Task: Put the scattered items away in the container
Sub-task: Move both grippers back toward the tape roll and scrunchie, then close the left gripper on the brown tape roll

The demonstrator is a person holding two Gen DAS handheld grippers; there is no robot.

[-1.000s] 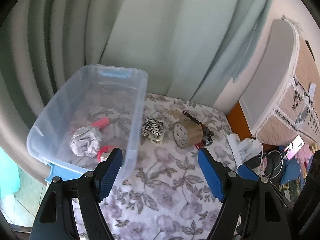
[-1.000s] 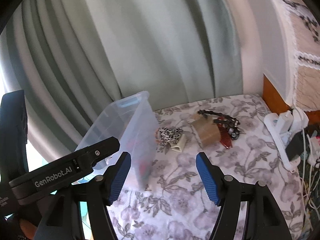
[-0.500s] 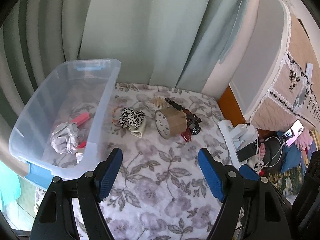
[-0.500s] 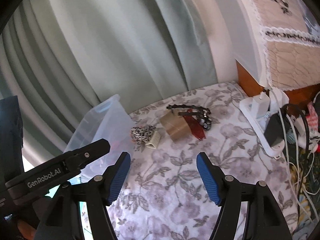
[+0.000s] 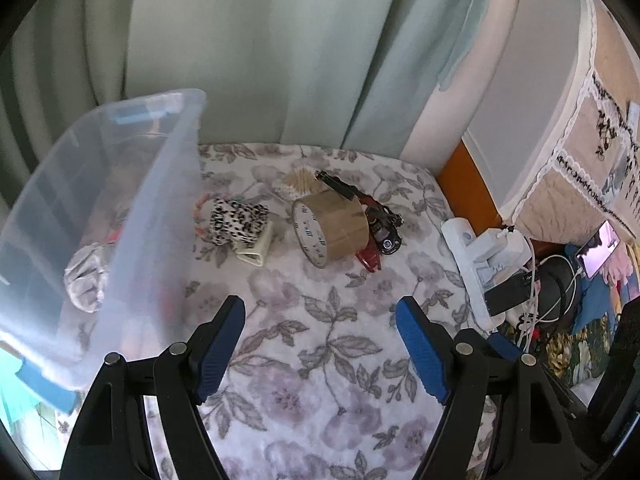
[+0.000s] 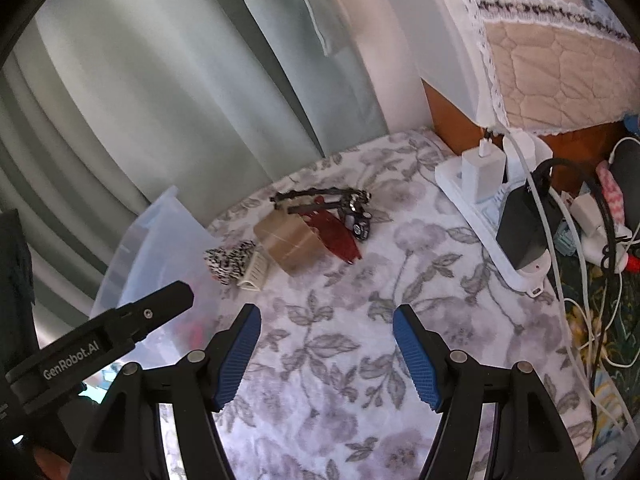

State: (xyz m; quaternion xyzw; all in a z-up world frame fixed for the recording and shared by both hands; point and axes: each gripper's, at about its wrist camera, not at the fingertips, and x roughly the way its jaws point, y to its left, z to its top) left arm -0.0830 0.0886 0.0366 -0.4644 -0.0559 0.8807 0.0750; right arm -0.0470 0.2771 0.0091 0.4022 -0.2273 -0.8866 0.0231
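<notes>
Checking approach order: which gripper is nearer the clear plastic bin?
Left. The left gripper hangs just beside the clear plastic bin's near wall; the right gripper sits farther out over the floral cover.

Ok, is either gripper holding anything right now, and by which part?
Nothing is held. The left gripper and right gripper are both open over the floral cover, short of the tape roll.

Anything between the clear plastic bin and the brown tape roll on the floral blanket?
Yes: a leopard-print scrunchie beside a small cream clip, between the clear plastic bin and the brown tape roll. Shows in both wrist views, clearest in the left.
</notes>
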